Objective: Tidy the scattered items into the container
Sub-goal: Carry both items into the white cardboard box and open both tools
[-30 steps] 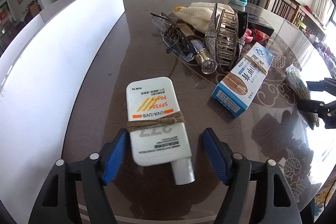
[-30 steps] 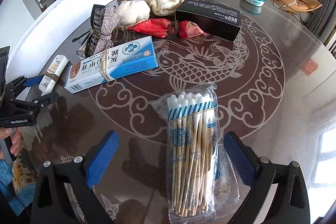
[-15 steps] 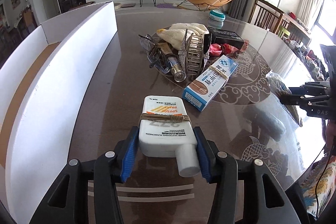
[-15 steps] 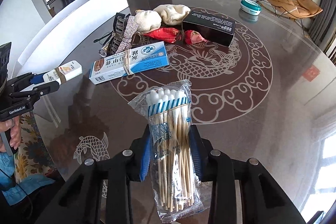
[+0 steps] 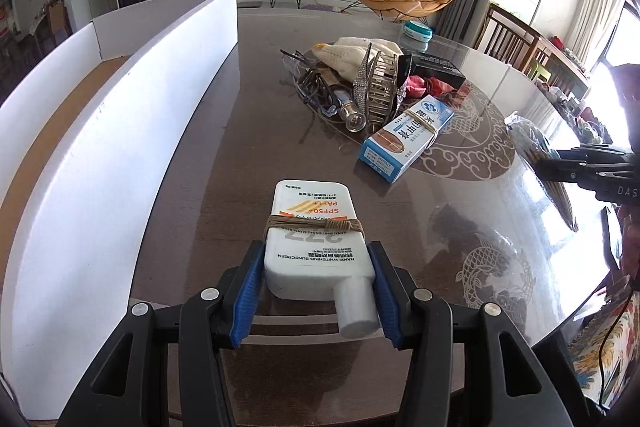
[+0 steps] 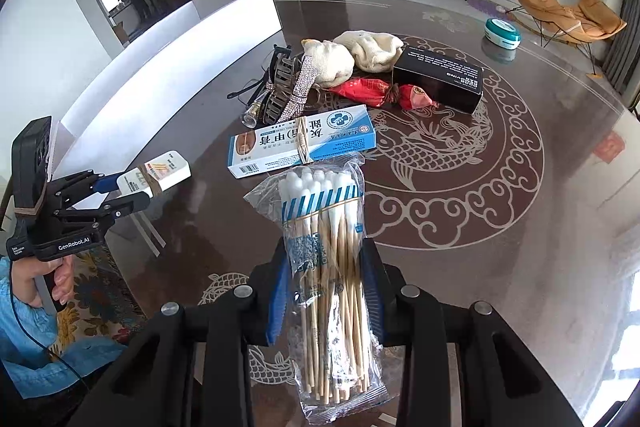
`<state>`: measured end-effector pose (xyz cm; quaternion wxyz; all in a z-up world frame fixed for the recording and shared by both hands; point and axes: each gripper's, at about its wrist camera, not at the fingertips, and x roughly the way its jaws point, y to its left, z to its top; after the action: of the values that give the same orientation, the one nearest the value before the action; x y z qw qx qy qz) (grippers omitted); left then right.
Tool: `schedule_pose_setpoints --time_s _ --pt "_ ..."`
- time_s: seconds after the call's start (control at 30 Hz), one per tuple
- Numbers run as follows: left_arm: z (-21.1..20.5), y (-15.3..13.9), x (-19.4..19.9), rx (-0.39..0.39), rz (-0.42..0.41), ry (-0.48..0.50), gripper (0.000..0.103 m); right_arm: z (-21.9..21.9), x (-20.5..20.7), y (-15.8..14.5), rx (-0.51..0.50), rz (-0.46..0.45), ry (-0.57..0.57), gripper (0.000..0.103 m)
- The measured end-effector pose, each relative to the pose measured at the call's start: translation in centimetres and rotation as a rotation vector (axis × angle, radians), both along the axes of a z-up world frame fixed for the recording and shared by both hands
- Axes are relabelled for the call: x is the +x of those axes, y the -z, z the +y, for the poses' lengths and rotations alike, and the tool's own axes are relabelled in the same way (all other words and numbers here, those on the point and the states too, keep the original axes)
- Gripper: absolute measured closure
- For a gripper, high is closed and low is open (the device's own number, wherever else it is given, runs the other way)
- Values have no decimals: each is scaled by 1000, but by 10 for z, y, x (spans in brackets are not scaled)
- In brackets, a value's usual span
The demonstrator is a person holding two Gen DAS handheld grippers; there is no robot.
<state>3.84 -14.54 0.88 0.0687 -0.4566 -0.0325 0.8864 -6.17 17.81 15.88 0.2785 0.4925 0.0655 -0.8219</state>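
Note:
My left gripper (image 5: 316, 259) is shut on a white sunscreen bottle (image 5: 312, 223) bound with twine and holds it above the table; it also shows in the right wrist view (image 6: 160, 173). My right gripper (image 6: 326, 267) is shut on a clear bag of cotton swabs (image 6: 328, 267), lifted off the table; the bag shows at the right in the left wrist view (image 5: 536, 155). The white container box (image 5: 100, 131) stands along the table's left side, also seen in the right wrist view (image 6: 180, 55).
On the dark glass table (image 6: 500, 227) lie a blue-and-white medicine box (image 6: 304, 143), a hair claw (image 6: 280, 87), a rhinestone clip (image 6: 300, 95), cream cloths (image 6: 352, 57), red packets (image 6: 384, 93), a black box (image 6: 438, 79) and a teal tin (image 6: 502, 33).
Both grippers closed: the left on the sunscreen bottle, the right on the cotton swab bag. Both items have been lifted off the table.

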Motion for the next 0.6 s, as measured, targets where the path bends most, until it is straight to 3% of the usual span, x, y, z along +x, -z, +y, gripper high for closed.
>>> schedule_pose_setpoints --time_s 0.3,0.47,0.6 --pt "-50 -70 17 77 129 -73 52 -51 -6 -29 -109 -8 -52 69" --pt "-128 -101 26 64 180 -218 52 -133 -19 -63 -225 -15 -137 69" --pt "-196 -96 25 75 147 -358 53 -222 -22 -92 -327 -10 -238 69"
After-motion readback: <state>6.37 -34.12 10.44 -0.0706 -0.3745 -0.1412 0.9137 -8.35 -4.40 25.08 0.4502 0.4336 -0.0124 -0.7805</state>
